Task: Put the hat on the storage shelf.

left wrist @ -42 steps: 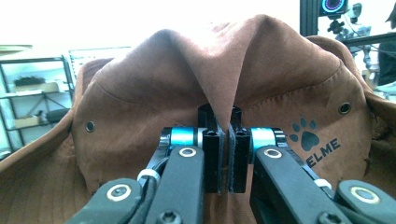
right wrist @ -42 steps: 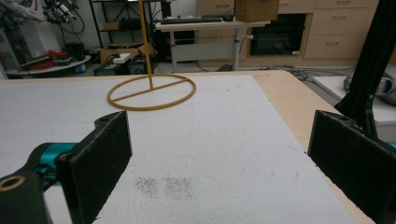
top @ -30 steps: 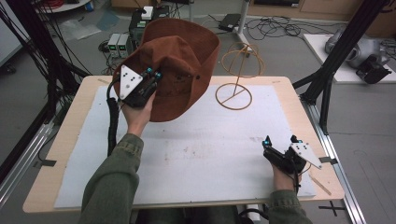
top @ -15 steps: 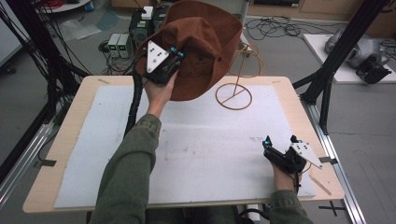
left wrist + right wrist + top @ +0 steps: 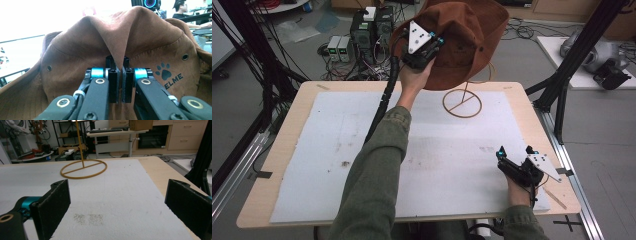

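White mat (image 5: 337, 150) on table, left gripper (image 5: 432, 49) pinching brown hat (image 5: 467, 35) above wire stand (image 5: 462, 103), right gripper (image 5: 514, 151) spread wide.

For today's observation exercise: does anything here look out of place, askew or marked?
The brown hat hangs tilted in the air, pinched by a fold in the left claw above the wire stand. The white mat carries faint dark smudges. Nothing looks spilled or broken.

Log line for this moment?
left gripper: shut on hat, above stand | right gripper: open, idle near table edge
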The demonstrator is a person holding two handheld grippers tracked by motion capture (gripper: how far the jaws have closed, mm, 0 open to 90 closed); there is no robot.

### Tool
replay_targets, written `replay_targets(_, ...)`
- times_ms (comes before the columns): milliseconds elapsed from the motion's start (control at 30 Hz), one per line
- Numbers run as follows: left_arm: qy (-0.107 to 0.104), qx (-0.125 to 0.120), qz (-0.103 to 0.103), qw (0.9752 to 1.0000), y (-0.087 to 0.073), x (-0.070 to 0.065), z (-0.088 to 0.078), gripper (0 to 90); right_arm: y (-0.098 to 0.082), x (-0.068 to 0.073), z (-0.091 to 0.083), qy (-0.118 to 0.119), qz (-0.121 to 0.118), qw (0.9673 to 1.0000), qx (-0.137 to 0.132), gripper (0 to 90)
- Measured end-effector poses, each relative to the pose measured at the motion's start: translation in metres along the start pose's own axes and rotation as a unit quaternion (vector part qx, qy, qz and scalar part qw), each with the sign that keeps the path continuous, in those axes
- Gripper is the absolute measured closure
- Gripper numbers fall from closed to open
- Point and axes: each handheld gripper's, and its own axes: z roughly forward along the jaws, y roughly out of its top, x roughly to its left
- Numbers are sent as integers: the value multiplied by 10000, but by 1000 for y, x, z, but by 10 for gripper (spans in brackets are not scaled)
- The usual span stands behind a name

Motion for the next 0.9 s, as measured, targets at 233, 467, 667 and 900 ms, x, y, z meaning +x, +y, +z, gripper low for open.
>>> replay_targets(233, -99, 64, 14, 9999, -3, -8, 29, 871, 0, 0, 2, 49, -72, 10000, -2, 54)
replay_targets(467, -99, 172, -25, 9998, -8, -16, 51, 870, 0, 0, 1, 50, -31, 10000, 2, 54)
replay_targets(667, -225, 278, -90, 9993, -16, -24, 61, 870, -1, -3, 0, 33, -37, 10000, 10, 55)
replay_targets(900, -403, 543, 2, 9977, -26, -36, 67, 865, 0, -4, 0, 30, -19, 10000, 9, 55)
